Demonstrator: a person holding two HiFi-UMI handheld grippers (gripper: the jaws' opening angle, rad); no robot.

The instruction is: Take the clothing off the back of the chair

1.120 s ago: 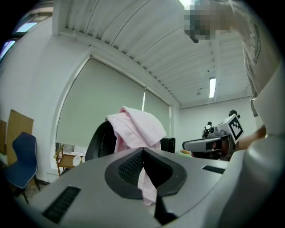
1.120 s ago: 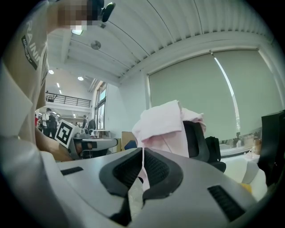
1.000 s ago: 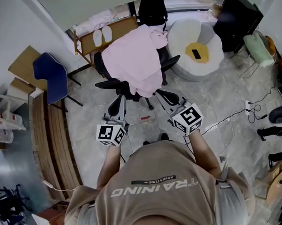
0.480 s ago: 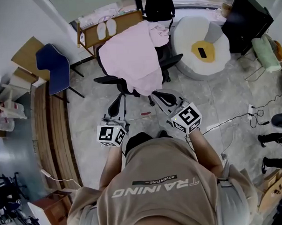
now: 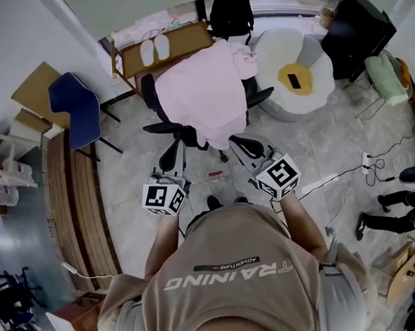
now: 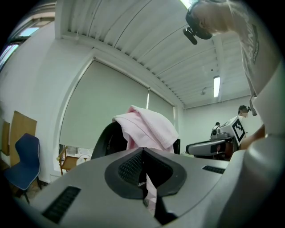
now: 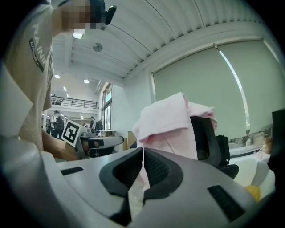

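Over the top edge of the black office chair's (image 5: 166, 125) back hangs the pink clothing (image 5: 204, 93), soft and loosely folded. Near it, the left gripper (image 5: 174, 150) and right gripper (image 5: 237, 143) both have their jaws pressed together on nothing. The floor (image 5: 316, 143) is pale marbled tile, and a roller blind (image 6: 102, 107) covers the window.

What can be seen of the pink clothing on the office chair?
The pink clothing is a pale, plain, soft-looking fabric garment draped over the top of the black office chair. It hangs down the chair and covers most of it in the head view. It is bunched in thick folds at the top, with a loose lower edge hanging towards the chair's base. Both gripper views show it folded over the backrest's upper edge. Only the chair is seen touching it.
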